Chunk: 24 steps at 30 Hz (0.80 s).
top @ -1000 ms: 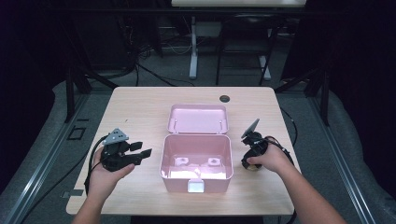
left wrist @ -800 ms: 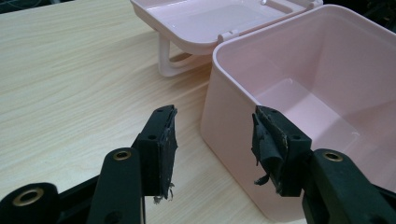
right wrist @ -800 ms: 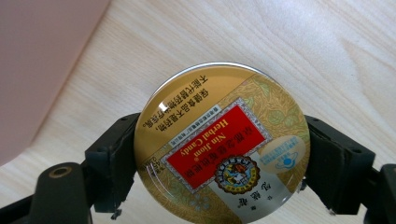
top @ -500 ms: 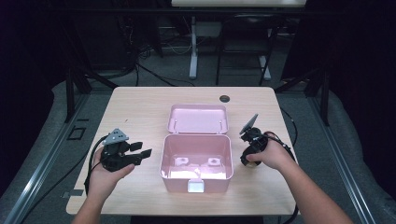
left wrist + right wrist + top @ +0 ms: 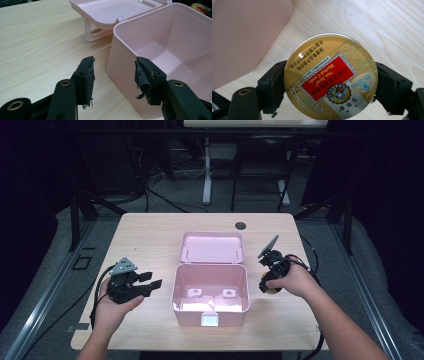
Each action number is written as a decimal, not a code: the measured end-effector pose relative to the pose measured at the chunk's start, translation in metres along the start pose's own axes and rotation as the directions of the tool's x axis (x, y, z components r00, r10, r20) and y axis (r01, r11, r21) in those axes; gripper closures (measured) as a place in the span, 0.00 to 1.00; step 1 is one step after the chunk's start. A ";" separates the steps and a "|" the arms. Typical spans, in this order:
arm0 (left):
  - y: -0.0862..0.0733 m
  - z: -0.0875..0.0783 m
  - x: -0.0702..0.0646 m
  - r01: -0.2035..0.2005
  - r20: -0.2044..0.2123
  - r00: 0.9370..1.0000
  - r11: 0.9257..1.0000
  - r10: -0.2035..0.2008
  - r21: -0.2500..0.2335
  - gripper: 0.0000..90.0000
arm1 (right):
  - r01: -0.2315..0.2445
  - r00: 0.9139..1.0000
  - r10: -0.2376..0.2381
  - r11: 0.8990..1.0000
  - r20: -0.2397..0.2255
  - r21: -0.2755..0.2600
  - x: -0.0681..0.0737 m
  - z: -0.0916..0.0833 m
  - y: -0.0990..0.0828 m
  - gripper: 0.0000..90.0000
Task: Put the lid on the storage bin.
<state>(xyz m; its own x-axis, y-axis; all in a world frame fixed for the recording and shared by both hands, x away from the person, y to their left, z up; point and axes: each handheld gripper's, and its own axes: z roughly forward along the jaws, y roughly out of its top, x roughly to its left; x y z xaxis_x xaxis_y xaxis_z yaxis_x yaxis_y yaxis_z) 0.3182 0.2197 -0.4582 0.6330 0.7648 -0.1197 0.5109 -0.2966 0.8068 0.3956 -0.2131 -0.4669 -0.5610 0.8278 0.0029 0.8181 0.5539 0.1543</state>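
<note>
One round candy tin [image 5: 330, 78] is seen, clamped by its rim between the jaws of the right gripper [image 5: 270, 270], just to the right of the one pink box [image 5: 210, 292] and above the table [image 5: 150, 235]. The tin's printed lid is faced toward the right gripper view's camera; being round, it has no long axis, but its red label is run diagonally. The box is stood open, with its single lid [image 5: 212, 247] laid back behind it. The left gripper [image 5: 113, 75] is held wide open and empty, just beside the box's left wall.
</note>
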 end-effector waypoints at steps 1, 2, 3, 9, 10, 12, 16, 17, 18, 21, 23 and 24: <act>0.000 0.000 0.000 0.000 0.000 1.000 1.000 0.000 0.000 0.55 | 0.000 1.000 0.000 1.000 0.000 0.000 0.000 0.000 0.000 0.22; 0.000 0.000 0.000 -0.001 0.003 1.000 1.000 0.001 0.004 0.55 | 0.013 1.000 -0.013 1.000 -0.001 -0.002 0.000 -0.003 0.000 0.22; 0.000 -0.001 0.000 -0.001 0.003 1.000 1.000 0.001 0.003 0.55 | 0.014 1.000 -0.014 1.000 0.001 0.005 0.000 -0.005 0.000 0.22; 0.000 0.000 0.000 0.002 0.002 1.000 1.000 -0.002 -0.002 0.55 | 0.023 1.000 -0.023 1.000 -0.006 0.003 0.001 -0.012 0.000 0.22; 0.000 0.001 -0.001 0.003 0.003 1.000 1.000 -0.003 -0.001 0.55 | 0.026 1.000 -0.026 1.000 -0.009 0.002 0.001 -0.013 0.001 0.22; 0.000 0.001 -0.001 0.006 0.005 1.000 1.000 -0.006 -0.001 0.55 | 0.044 0.999 -0.044 0.999 0.000 0.007 0.003 -0.017 0.001 0.22; 0.000 0.001 -0.001 0.007 0.005 1.000 1.000 -0.007 -0.001 0.55 | 0.062 0.998 -0.062 0.998 -0.002 0.012 0.005 -0.021 0.002 0.22; 0.000 0.001 -0.001 0.006 0.005 1.000 1.000 -0.006 -0.001 0.55 | 0.065 0.998 -0.065 0.998 -0.005 0.011 0.006 -0.023 0.002 0.22; 0.000 0.000 0.000 0.006 0.005 1.000 1.000 -0.006 -0.001 0.55 | 0.081 0.997 -0.080 0.997 -0.006 0.015 0.008 -0.026 0.003 0.22; 0.000 0.000 -0.001 0.006 0.006 1.000 1.000 -0.006 -0.001 0.55 | 0.101 0.995 -0.101 0.995 -0.007 0.018 0.010 -0.030 0.004 0.22; 0.000 0.000 -0.001 0.007 0.007 1.000 1.000 -0.007 -0.001 0.55 | 0.121 0.993 -0.121 0.992 -0.014 0.021 0.012 -0.033 0.005 0.22; 0.000 0.000 -0.001 0.006 0.006 1.000 1.000 -0.006 -0.001 0.55 | 0.138 0.990 -0.138 0.990 -0.015 0.030 0.014 -0.036 0.006 0.22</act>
<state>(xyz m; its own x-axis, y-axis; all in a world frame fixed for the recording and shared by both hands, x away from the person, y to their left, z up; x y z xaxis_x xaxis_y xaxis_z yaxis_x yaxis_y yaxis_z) 0.3181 0.2188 -0.4582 0.6337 0.7629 -0.1280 0.5140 -0.2915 0.8067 0.3884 -0.2012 -0.4298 -0.6701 0.7422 -0.0031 0.7363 0.6653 0.1236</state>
